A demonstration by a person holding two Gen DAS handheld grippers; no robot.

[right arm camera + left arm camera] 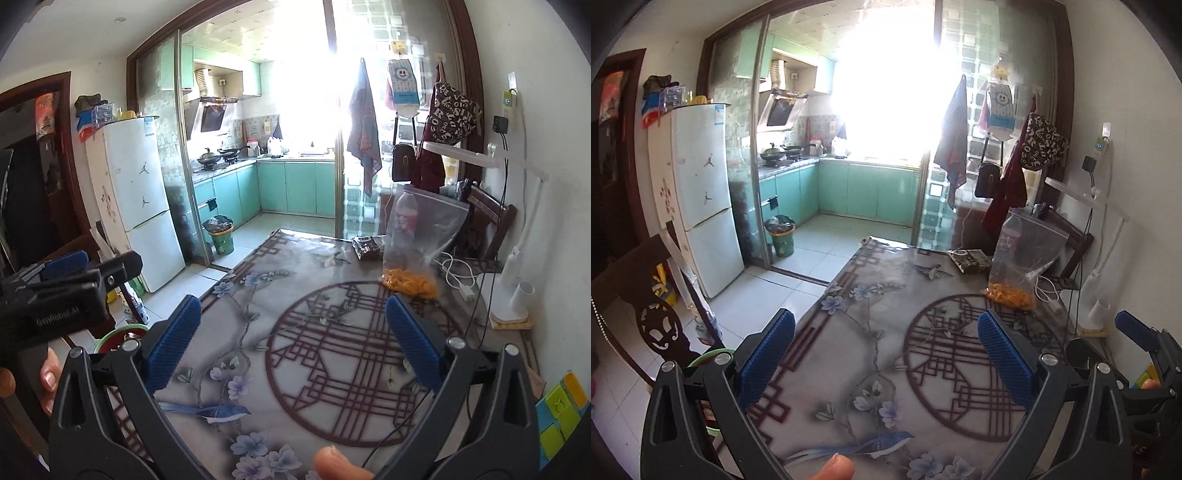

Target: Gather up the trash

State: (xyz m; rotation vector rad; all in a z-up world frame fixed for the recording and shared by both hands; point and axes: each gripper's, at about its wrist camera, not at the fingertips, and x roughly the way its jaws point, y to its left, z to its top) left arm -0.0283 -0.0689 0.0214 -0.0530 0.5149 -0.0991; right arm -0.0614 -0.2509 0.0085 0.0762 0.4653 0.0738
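I hold both the left gripper (pixel 886 354) and right gripper (pixel 293 338) with jaws released, empty above the counter (pixel 258 332); the zip bag (pixel 417 243) with orange scraps stands upper right, propped open-side up for filling, I judge.

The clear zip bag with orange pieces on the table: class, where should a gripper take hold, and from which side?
Probably the clear zip bag's upper film, approached from the near side: it stands upright, its orange pieces weigh down the bottom, and a bottle stands behind.
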